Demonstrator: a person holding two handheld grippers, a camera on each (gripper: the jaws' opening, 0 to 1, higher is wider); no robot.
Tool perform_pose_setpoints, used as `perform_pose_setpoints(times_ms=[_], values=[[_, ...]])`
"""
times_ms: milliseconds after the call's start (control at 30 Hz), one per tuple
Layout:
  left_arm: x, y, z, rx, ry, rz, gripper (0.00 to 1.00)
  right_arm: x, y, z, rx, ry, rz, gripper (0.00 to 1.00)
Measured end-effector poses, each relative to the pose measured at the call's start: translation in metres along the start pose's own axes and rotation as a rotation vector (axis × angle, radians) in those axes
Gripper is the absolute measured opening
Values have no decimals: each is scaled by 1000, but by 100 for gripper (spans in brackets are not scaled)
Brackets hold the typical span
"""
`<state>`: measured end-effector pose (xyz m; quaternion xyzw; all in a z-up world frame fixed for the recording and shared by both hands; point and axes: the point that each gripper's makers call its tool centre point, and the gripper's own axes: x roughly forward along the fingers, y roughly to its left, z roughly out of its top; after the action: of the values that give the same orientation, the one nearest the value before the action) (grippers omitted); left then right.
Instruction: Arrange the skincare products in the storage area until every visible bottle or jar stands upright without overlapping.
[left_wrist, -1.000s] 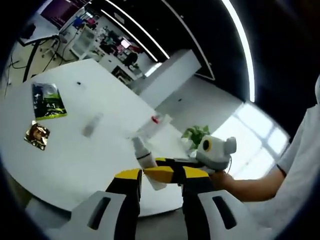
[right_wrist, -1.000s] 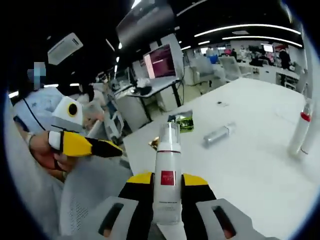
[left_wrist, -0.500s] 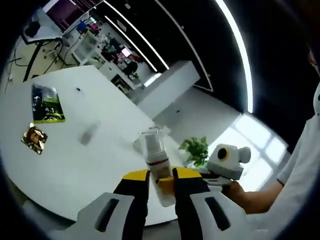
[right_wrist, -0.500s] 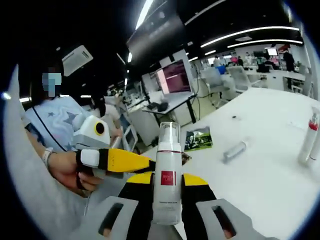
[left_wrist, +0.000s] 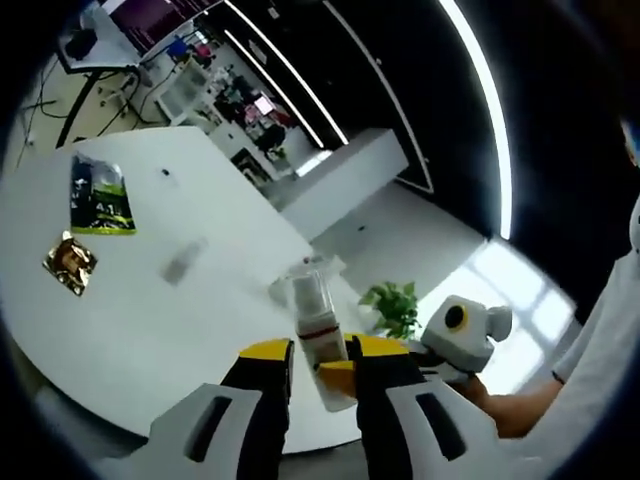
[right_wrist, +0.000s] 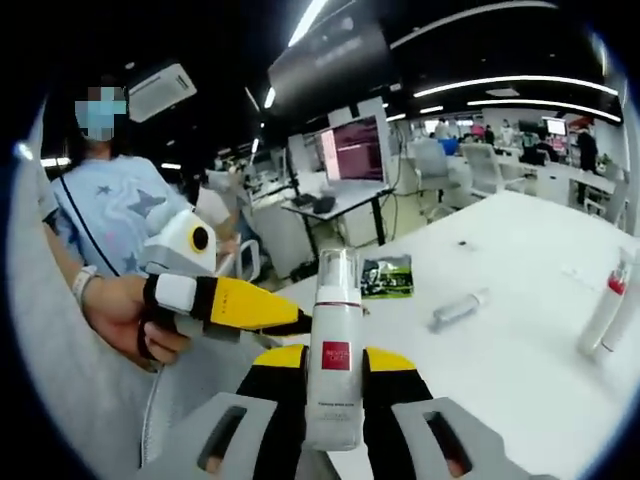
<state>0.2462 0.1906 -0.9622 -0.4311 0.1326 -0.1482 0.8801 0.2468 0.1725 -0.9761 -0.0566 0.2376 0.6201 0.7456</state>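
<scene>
Now right tool (right_wrist: 335, 372) grips one pump bottle (right_wrist: 335, 375).

Left gripper (right_wrist: 290, 322) moved in — fingers now bracket pump bottle (right_wrist: 334, 365), earlier well apart.

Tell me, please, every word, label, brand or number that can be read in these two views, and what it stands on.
Red label on the white pump bottle held in the right gripper: pale print, too small to read.
Green sachet on the white table: pale marks, too blurred to read.
Gold sachet: no readable text.
Red-capped bottle: no readable text.
</scene>
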Motion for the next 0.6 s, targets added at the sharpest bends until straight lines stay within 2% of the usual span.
perform_pose_setpoints(times_ms=[67, 100, 233, 300, 367, 433, 600], values=[[2, 1, -1, -13, 5, 0, 28, 2, 5, -1, -20, 2, 12, 13], [2, 1, -1, -18, 7, -3, 28, 3, 5, -1, -25, 3, 12, 13], [4, -3, -10, -30, 28, -9, 24, 8, 15, -6, -139, 40, 17, 13], [3, 0, -13, -27, 49, 11, 20, 7, 18, -6, -164, 45, 8, 13], [0, 5, -14, -46, 62, 20, 17, 7, 20, -7, -190, 50, 6, 13], [-2, 6, -16, -103, 67, 15, 16, 8, 21, -9, -230, 71, 0, 13], [-4, 8, -19, -140, 74, 29, 16, 9, 21, -11, -266, 100, 12, 13]])
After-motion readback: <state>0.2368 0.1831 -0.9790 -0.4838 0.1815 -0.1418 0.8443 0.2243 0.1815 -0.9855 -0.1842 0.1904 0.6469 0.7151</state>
